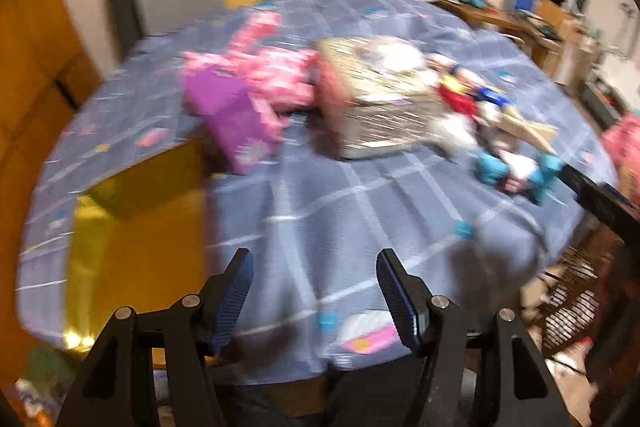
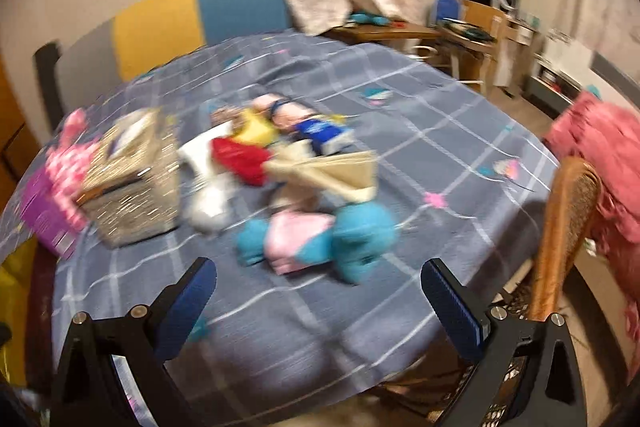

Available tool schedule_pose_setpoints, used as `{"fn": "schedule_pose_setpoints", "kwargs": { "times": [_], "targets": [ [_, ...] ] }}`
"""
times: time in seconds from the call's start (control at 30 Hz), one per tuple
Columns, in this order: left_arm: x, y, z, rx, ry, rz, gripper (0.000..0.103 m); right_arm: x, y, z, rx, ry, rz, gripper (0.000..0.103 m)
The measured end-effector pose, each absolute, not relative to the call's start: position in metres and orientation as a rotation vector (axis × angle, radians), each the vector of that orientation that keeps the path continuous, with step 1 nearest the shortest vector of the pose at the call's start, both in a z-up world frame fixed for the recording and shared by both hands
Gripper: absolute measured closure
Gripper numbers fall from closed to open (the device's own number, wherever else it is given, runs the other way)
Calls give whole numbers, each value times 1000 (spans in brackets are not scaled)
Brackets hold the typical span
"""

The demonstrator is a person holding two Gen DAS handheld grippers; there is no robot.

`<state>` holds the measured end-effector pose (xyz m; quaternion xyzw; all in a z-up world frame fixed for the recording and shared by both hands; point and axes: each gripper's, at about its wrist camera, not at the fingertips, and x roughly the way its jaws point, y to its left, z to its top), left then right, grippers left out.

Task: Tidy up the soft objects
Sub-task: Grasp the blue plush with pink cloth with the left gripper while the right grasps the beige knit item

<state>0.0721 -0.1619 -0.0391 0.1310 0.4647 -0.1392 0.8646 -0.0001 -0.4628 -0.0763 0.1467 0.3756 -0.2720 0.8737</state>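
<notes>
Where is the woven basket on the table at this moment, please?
The woven basket stands left of centre in the right wrist view, on the checked tablecloth, between the pink plush on its left and the white soft item on its right.

Ahead of the left tool (image 1: 314, 293), ribbed blue pads (image 1: 236, 293) are looking matt; beyond, a cloth cover (image 1: 340, 211) is draping the desk, a woven basket (image 1: 376, 99) glinting, fuzzy socks (image 2: 316, 235) lying soft.

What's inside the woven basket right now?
The woven basket holds something pale and white near its top; blur hides what it is, and its walls cover anything deeper.
</notes>
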Motion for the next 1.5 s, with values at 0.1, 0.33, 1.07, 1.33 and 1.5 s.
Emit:
{"fn": "schedule_pose_setpoints", "kwargs": {
  "times": [0.1, 0.33, 1.07, 1.33, 1.5],
  "targets": [
    [72, -177, -51, 233, 1017, -449, 38, -2, -486, -88, 346, 789, -568, 0],
    [67, -217, -79, 262, 1104, -601, 38, 20, -526, -108, 431, 891, -523, 0],
    [80, -292, -101, 221, 1170, -751, 40, 101, -611, -134, 488, 915, -163, 73],
    [91, -354, -101, 221, 1095, -894, 38, 80, -638, -126, 693, 763, -183, 88],
    [92, -415, -104, 469, 957, -954, 37, 80, -640, -117, 652, 722, -230, 88]
  ]
}}
